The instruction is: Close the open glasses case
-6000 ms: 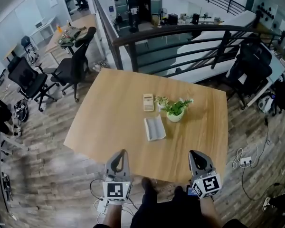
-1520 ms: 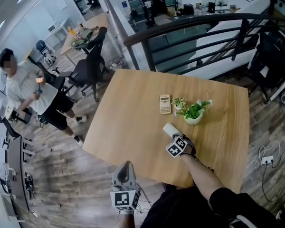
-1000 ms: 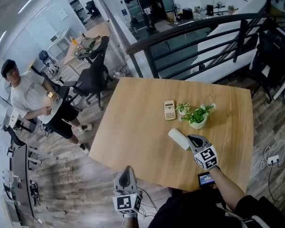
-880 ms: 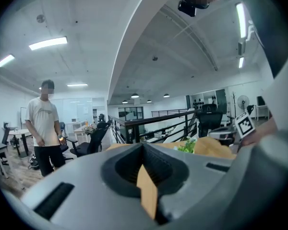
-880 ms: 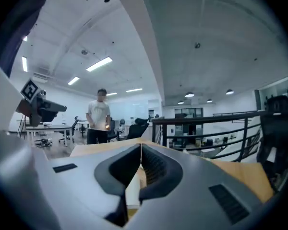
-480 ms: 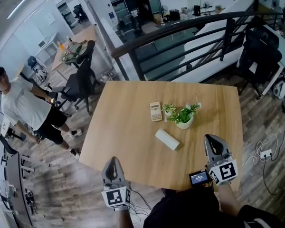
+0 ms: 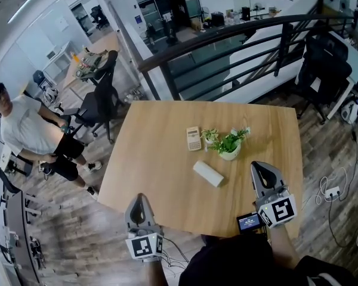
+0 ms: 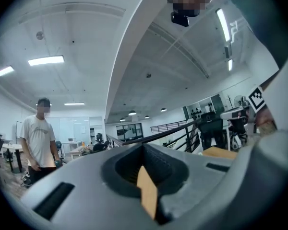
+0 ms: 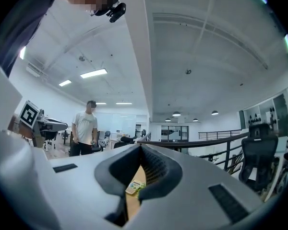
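A square wooden table fills the middle of the head view, with a dark curved railing running behind its far edge. To the far left a person in a white shirt stands on the plank floor, and a black office chair is parked between that person and the table's left corner. At the near edge, the left gripper is held just off the table's near-left side, its jaws together with nothing between them. The right gripper hangs over the near-right part of the tabletop, its jaws also pressed together and empty. The glasses case, pale and closed, lies at a slant near the table's centre, left of the right gripper and well apart from both grippers. Just beyond it, to the right, stands a small potted plant in a white pot. A calculator lies flat to the plant's left.
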### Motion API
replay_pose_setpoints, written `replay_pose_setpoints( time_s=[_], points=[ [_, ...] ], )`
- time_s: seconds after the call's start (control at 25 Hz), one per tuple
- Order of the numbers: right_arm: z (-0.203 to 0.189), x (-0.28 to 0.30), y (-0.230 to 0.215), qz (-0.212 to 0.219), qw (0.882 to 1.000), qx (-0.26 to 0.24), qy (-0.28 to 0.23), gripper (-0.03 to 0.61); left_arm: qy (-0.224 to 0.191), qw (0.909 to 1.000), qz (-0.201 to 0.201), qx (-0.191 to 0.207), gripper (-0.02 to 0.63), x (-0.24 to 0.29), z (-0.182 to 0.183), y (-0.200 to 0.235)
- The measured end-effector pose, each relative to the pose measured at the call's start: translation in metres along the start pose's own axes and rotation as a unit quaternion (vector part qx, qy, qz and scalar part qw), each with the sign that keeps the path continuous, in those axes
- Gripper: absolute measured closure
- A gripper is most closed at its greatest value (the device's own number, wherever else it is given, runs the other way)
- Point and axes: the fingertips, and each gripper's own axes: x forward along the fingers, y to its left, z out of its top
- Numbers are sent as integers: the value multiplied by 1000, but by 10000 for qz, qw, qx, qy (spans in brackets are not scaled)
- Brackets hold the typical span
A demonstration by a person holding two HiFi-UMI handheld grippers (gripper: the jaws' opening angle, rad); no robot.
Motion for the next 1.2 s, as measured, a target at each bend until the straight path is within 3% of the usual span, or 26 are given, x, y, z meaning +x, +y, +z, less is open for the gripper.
replay_pose_setpoints(
  time_s=[1.2],
  points=[
    [5,0,2,-11,10000,-56,60,565,28,10000,-67,-35,615,-4,1,-6]
  ],
)
